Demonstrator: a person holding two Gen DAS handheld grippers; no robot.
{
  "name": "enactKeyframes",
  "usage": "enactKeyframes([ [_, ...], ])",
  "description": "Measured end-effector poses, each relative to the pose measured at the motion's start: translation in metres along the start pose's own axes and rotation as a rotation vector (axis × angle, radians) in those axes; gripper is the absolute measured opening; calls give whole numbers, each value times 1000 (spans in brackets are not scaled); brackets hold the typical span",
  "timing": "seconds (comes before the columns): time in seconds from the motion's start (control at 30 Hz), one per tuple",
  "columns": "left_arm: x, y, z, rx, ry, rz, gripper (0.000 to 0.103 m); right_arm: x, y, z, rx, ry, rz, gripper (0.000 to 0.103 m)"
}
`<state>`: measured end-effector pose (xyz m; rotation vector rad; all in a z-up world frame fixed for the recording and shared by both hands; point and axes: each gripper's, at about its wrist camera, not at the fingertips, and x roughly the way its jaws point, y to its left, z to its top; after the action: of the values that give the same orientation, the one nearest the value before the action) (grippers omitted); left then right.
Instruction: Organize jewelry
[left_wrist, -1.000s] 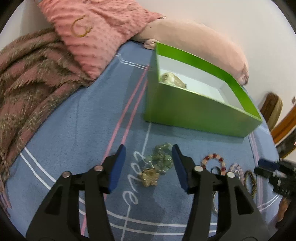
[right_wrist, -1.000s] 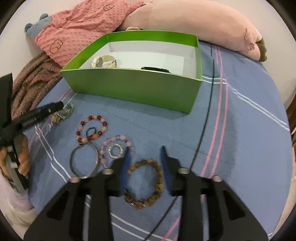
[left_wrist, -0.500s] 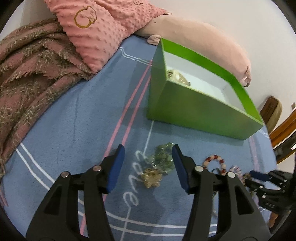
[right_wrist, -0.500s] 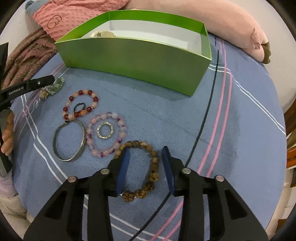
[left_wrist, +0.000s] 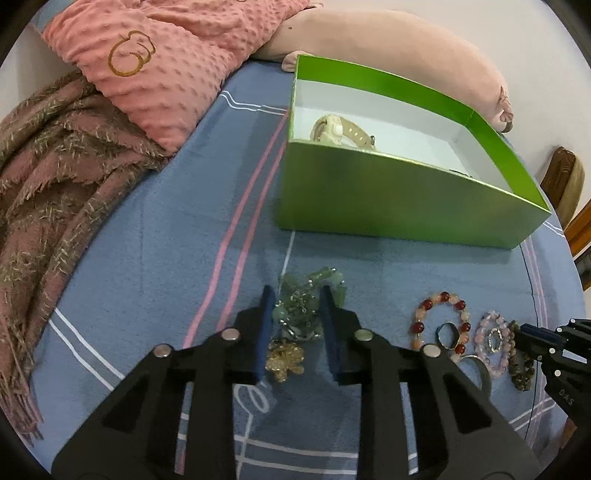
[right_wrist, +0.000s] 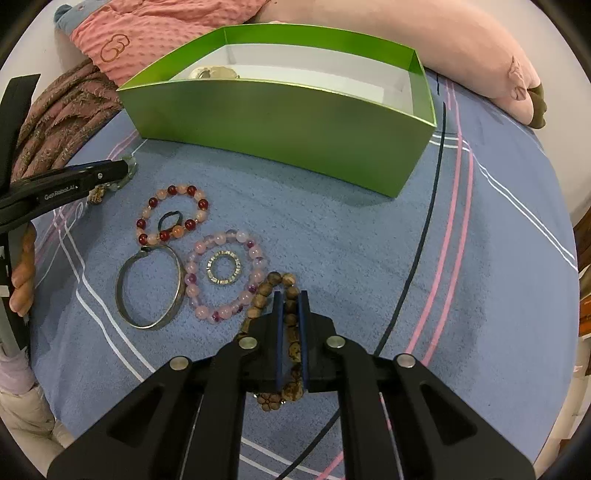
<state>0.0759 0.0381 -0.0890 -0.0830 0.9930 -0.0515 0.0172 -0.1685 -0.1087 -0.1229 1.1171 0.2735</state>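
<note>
I am holding my left tongs (left_wrist: 295, 325) down over the green stone bracelet (left_wrist: 308, 295) on the blue bedspread (left_wrist: 147, 258). Their jaws are closing, with the green beads and their gold charm cluster (left_wrist: 286, 360) lying between the blue pads, which are pressing in on the bundle from both sides.

I am clamping my right tongs (right_wrist: 290, 317) on the brown wooden bead bracelet (right_wrist: 271, 291); the jaws are nearly together, and one strand of beads is running between the pads while the rest of the loop is lying on the bedspread to the left and below.

The green box (right_wrist: 280, 122) is standing open on the bed beyond the jewelry, well apart from both tongs. Inside, on its white floor, a cream-coloured watch (left_wrist: 341, 131) is lying near the left end wall. A small dark item is showing just over the front rim toward the right end in the left view, but I cannot tell what it is. The rest of the box floor is hidden from me by the front wall.

Between the box and my tongs, a red and peach bead bracelet (right_wrist: 171, 216) is lying around a small dark ring (right_wrist: 169, 220). Just beside it a silver bangle (right_wrist: 149, 288) is lying flat, touching the red bracelet's near edge. A pink bead bracelet (right_wrist: 225, 277) is lying around a sparkly ring (right_wrist: 223, 267) and touching the wooden beads.

A pink pillow (left_wrist: 155, 62) and a fringed throw (left_wrist: 48, 177) are lying at the head of the bed.
</note>
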Motion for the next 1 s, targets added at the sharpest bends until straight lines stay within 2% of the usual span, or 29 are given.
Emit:
enactKeyframes([
  [0.03,-3,3,1,-7,-6,-7,7,0,-1,0,2,0,0,7],
  [0.1,-13,10,6,-32,-11,-45,7,0,-2,0,8,-2,-4,7],
  [0.43,-45,7,8,-34,-41,-79,7,-19,-7,-1,46,-86,13,7],
  [0.83,-83,-2,14,13,-122,-56,7,-52,-15,-1,78,-206,64,7],
  [1.0,-100,-3,22,31,-172,-24,7,-72,-12,7,109,-231,37,7],
])
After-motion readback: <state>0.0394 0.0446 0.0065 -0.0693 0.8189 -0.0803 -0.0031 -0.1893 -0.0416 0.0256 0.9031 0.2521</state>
